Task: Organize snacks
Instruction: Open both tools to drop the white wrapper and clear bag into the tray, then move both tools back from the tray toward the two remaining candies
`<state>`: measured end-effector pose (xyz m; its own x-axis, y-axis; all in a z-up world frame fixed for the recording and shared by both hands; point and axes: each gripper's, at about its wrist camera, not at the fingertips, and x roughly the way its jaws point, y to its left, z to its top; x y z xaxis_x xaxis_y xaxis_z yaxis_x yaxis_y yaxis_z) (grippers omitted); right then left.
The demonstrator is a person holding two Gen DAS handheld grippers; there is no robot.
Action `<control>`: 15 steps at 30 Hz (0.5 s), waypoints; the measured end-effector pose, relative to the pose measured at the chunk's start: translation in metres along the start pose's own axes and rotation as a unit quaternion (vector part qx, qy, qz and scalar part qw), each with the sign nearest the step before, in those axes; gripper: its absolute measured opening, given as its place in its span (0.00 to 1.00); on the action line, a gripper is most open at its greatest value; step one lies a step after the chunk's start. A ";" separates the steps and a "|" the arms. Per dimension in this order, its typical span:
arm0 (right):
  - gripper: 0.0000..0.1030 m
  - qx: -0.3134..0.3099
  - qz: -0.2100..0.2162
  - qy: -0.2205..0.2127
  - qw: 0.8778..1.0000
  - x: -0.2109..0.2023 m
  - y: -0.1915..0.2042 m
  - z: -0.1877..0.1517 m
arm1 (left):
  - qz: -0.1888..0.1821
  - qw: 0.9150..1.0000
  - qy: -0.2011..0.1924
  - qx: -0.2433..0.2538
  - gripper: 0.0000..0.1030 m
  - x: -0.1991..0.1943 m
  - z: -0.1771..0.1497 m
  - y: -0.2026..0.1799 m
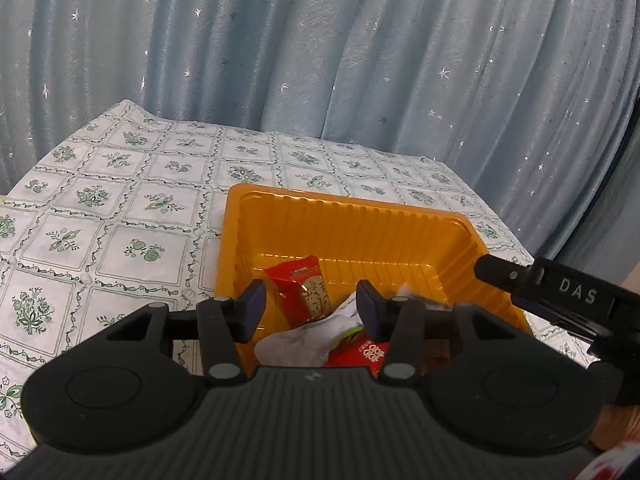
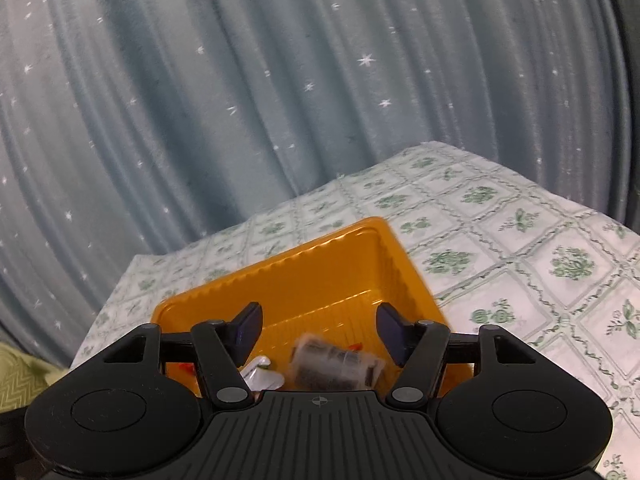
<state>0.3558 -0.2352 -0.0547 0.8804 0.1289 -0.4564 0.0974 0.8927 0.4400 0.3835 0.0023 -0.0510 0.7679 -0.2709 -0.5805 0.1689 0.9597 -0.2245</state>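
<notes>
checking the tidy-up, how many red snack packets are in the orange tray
2: one red packet leaning near the orange tray's left wall, another red packet at its near edge under a white packet. More may be hidden.

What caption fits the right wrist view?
Right gripper open above an orange tray holding a clear snack packet, on a floral tablecloth.

A white tablecloth printed with a grid of green floral squares [image 1: 120, 208] covered the table, wrinkled along its far edge. Behind that edge hung a pale blue pleated curtain scattered with small silver stars [image 1: 320, 48], filling the background. Past the cloth's left edge, a yellow-green fabric with a zigzag weave [image 2: 20, 376] showed.
</notes>
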 end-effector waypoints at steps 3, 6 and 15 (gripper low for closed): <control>0.61 0.014 -0.006 -0.001 1.000 -0.001 -0.006 0.002 | 0.000 1.000 0.001 0.002 0.44 0.000 0.000 -0.001; 0.61 0.015 -0.011 0.000 1.000 -0.002 -0.007 0.003 | 0.001 1.000 0.001 0.003 0.44 0.000 -0.001 -0.001; 0.61 0.008 -0.014 0.000 1.000 -0.006 -0.006 0.000 | 0.007 1.000 -0.001 0.014 0.47 -0.002 -0.001 -0.005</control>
<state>0.3503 -0.2412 -0.0542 0.8776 0.1034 -0.4682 0.1293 0.8892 0.4388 0.3806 -0.0020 -0.0500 0.7722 -0.2564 -0.5814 0.1749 0.9654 -0.1934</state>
